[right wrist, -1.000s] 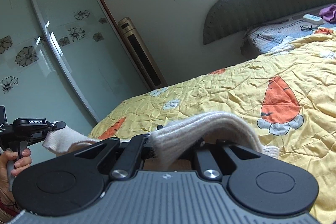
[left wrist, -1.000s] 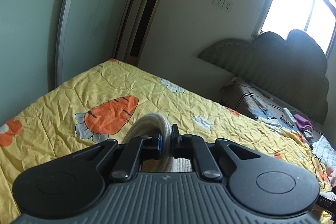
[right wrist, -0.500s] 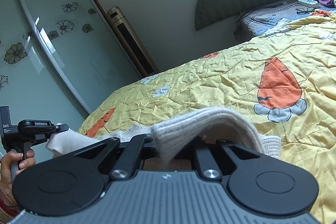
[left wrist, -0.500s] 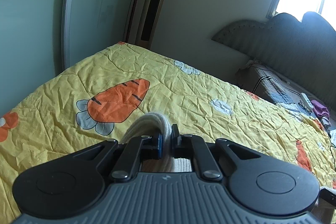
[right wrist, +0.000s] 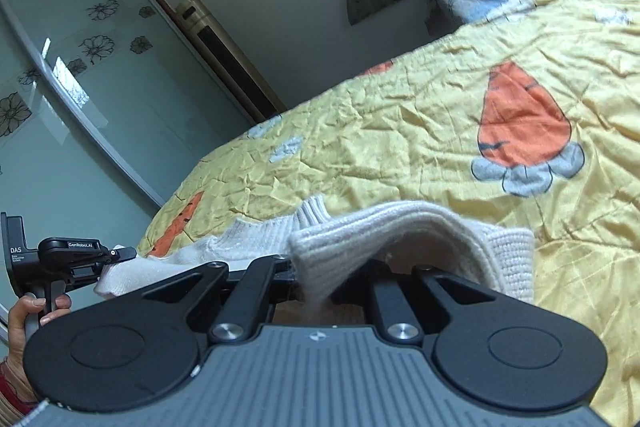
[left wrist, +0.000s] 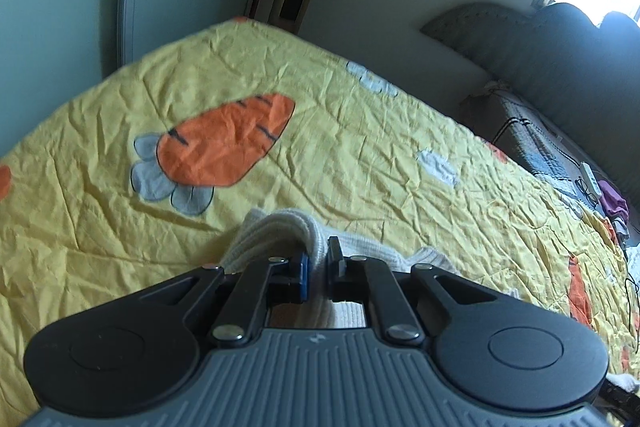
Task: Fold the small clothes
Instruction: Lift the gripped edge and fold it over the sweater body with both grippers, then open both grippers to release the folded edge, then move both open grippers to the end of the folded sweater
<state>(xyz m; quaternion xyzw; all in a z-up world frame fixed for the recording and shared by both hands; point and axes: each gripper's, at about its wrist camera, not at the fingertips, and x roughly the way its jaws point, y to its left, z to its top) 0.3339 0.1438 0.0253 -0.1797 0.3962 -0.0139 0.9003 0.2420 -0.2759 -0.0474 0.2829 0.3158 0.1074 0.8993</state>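
A small cream knitted garment [left wrist: 280, 231] is pinched between the jaws of my left gripper [left wrist: 316, 267], which is shut on it just above the yellow carrot-print quilt [left wrist: 360, 131]. My right gripper [right wrist: 320, 275] is shut on another edge of the same garment [right wrist: 400, 227], whose ribbed fabric drapes over and hides the fingertips. In the right wrist view the left gripper [right wrist: 120, 254] shows at the far left, holding the garment's other end, with the knit stretched between the two and touching the quilt.
The quilt [right wrist: 440, 131] covers a bed. A dark upholstered headboard [left wrist: 560, 39] stands behind it, with a remote and purple cloth [left wrist: 612, 199] near a striped pillow. A tall gold air conditioner [right wrist: 228, 59] and glass wardrobe doors [right wrist: 80, 67] stand beyond the bed.
Both grippers have lowered toward the quilt with the garment held between them. More of the knit now rests on the bed.
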